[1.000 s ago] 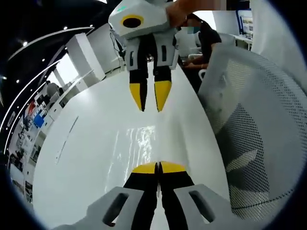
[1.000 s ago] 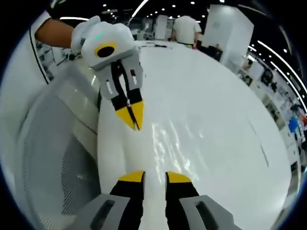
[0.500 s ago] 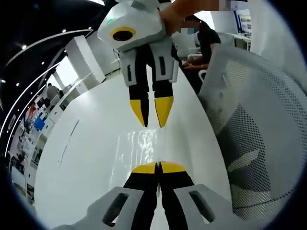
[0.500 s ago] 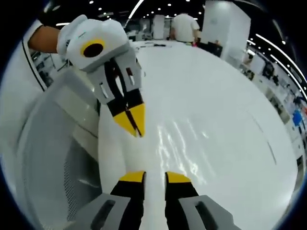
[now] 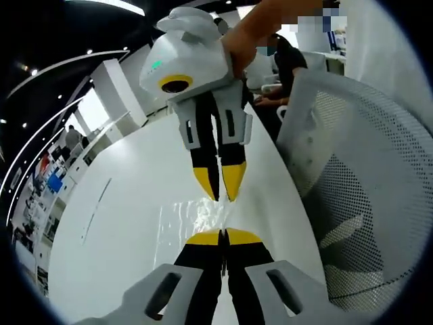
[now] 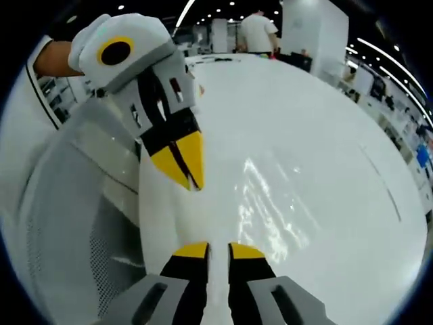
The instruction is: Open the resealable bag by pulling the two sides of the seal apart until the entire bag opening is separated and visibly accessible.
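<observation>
The resealable bag [image 5: 196, 213] is clear and barely readable: you catch it as a patch of wrinkled glare lying flat on the white table [image 5: 115, 230], between your two grippers. Your left gripper [image 5: 222, 236] has its yellow tips pressed together right at the near edge of that glare, probably pinching one side of the seal, though I cannot tell whether film sits between them. Your right gripper [image 5: 220, 191] comes down from the far side of the bag with a narrow gap at its tips, so the two face each other across the seal, ready to pull apart.

The right gripper view shows the bag's sheen [image 6: 270, 203] spreading wider across the table, and the left gripper [image 6: 189, 177] as a closed yellow wedge beside the mesh chair [image 6: 74, 223].
</observation>
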